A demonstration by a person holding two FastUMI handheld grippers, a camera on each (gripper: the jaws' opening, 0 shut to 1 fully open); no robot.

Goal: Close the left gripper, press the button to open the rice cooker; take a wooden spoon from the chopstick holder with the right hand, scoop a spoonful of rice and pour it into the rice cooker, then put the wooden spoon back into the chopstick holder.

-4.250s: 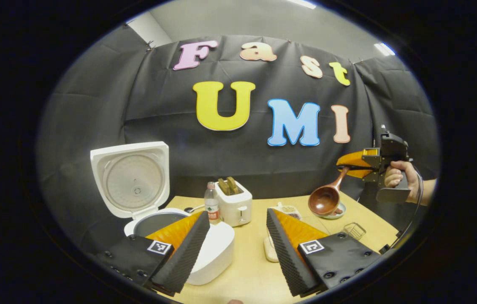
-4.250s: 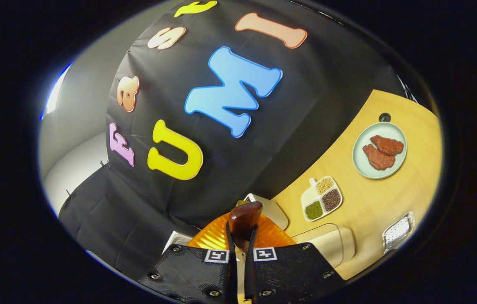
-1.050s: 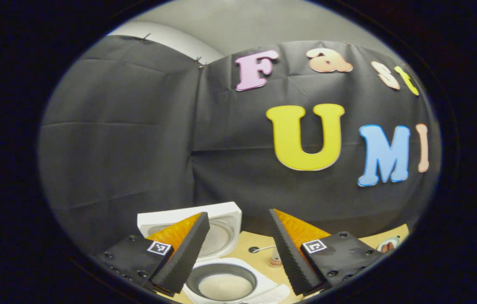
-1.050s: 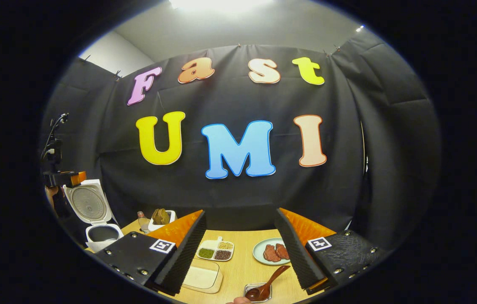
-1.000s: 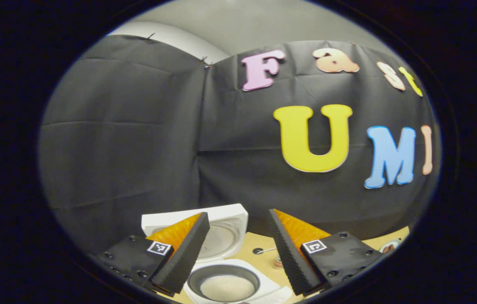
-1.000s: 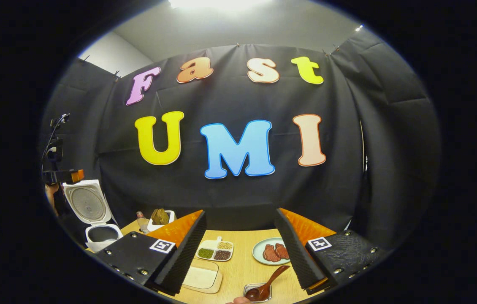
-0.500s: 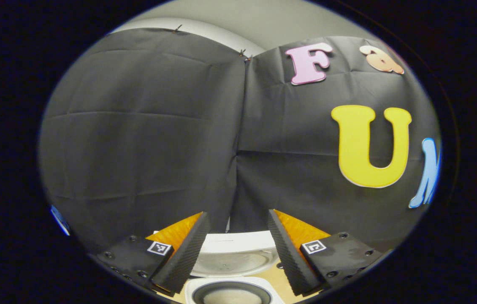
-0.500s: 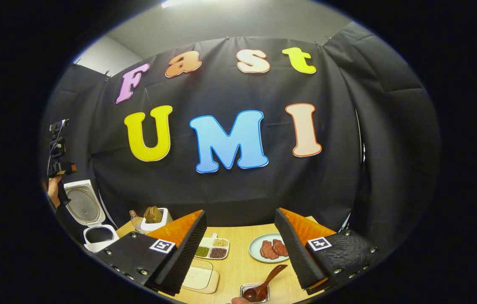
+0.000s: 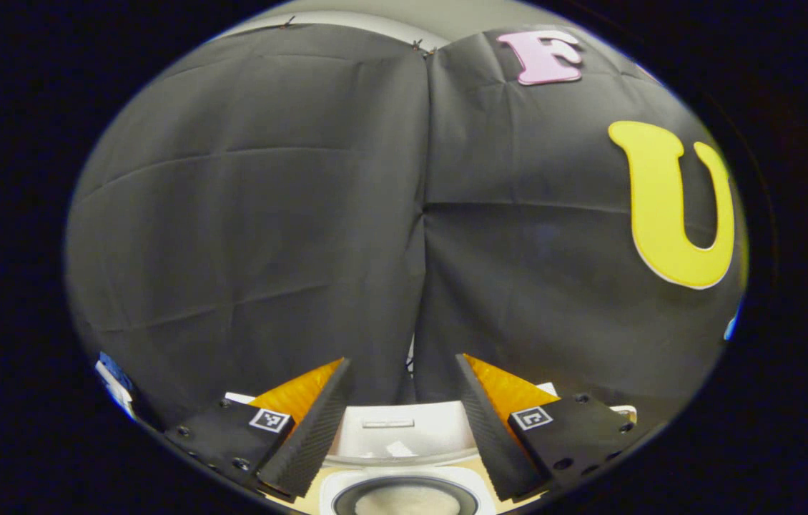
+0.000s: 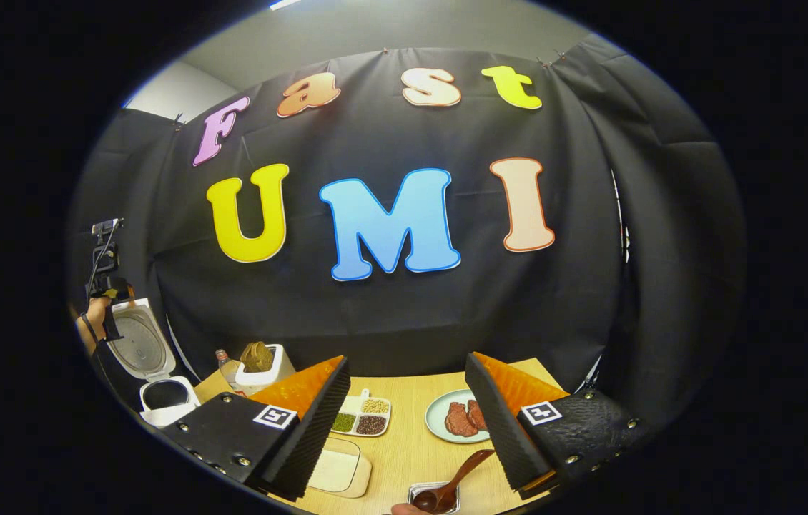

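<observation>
So the big change from a few seconds back: the right gripper (image 10: pixel 404 422) is no longer carrying the wooden spoon (image 10: pixel 450 485). Its fingers are spread wide apart with nothing between them, and the spoon is sitting with its bowl down in the little chopstick holder (image 10: pixel 435 496) at the bottom edge of the right gripper view, handle leaning up to the right. The rice cooker (image 10: pixel 154 372) is off at the far left with its lid standing up, and in the left gripper view there's a pale heap in the inner pot (image 9: pixel 407 501) that looks like rice. To me that reads as the job being basically done: scooped, poured, spoon returned. The left gripper (image 9: pixel 404 422) has swung over in the last second and is now hovering right above the cooker, fingers apart and empty, looking mostly at the black cloth wall (image 9: pixel 268 214). What's hard to see: the holder and the spoon's bowl are cut off by the edge of the view, so I can't tell how well it's seated. The pot is clipped at the bottom too, so how much rice there is remains a guess. The rice tray (image 10: pixel 338 468) is partly hidden behind a right finger (image 10: pixel 307 429), and something pale at the very bottom could be a fingertip, but I honestly can't tell.
</observation>
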